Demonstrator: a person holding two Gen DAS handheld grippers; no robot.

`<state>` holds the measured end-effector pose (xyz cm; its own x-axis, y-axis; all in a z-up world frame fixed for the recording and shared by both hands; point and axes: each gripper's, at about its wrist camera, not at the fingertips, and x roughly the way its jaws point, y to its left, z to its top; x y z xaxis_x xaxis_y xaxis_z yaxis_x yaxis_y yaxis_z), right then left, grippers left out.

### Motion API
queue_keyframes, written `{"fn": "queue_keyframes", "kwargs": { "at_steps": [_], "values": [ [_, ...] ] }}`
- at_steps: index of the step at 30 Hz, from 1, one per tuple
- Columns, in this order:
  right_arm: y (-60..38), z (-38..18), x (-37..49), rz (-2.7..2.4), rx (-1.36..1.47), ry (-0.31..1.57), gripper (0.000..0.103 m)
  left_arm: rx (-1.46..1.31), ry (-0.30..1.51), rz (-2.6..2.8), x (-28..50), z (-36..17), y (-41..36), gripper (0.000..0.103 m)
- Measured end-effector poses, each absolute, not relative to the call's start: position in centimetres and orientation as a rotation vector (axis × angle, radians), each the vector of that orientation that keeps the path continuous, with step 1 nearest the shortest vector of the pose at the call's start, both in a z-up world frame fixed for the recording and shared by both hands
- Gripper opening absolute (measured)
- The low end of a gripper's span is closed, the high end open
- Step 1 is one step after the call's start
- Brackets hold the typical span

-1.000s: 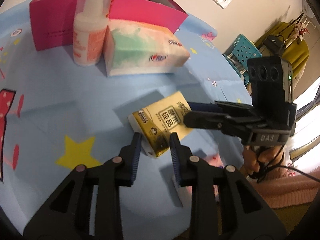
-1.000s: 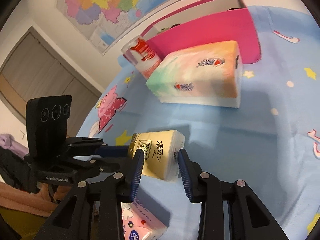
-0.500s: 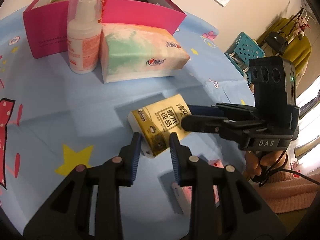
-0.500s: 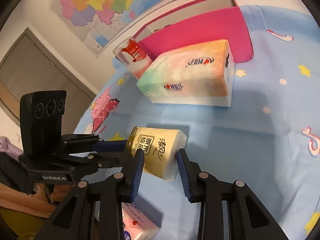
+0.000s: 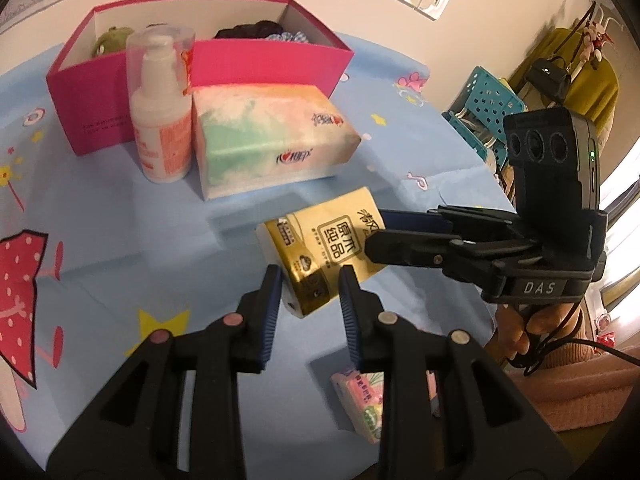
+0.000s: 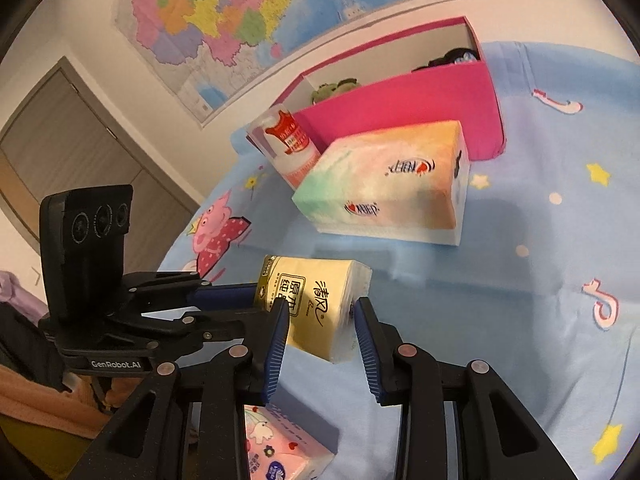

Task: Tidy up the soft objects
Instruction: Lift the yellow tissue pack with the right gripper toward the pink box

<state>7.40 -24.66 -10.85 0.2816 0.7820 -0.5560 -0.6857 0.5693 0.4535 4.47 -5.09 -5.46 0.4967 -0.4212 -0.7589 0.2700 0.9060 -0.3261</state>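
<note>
Over the blue cloth, both tools (left, right) pinch the yellow tissue pack.

tissue pack between the fingers: yellow and gold | box far ahead: pink | big tissue pack ahead: green, orange, white | cloth below: blue, yellow stars

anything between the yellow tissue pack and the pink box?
Yes: the pastel tissue pack lies between the yellow tissue pack and the pink box, clearest in the left wrist view.
</note>
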Motion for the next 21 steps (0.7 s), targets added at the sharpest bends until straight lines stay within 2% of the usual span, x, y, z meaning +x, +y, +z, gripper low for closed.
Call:
{"fn": "queue_keyframes", "kwargs": {
  "at_steps": [21],
  "values": [
    [-25.5,-7.4,7.7,0.977,0.12,0.734,0.035,-0.146,0.893,-0.426,5.2,-2.6,-5.2,0.03]
  ]
}}
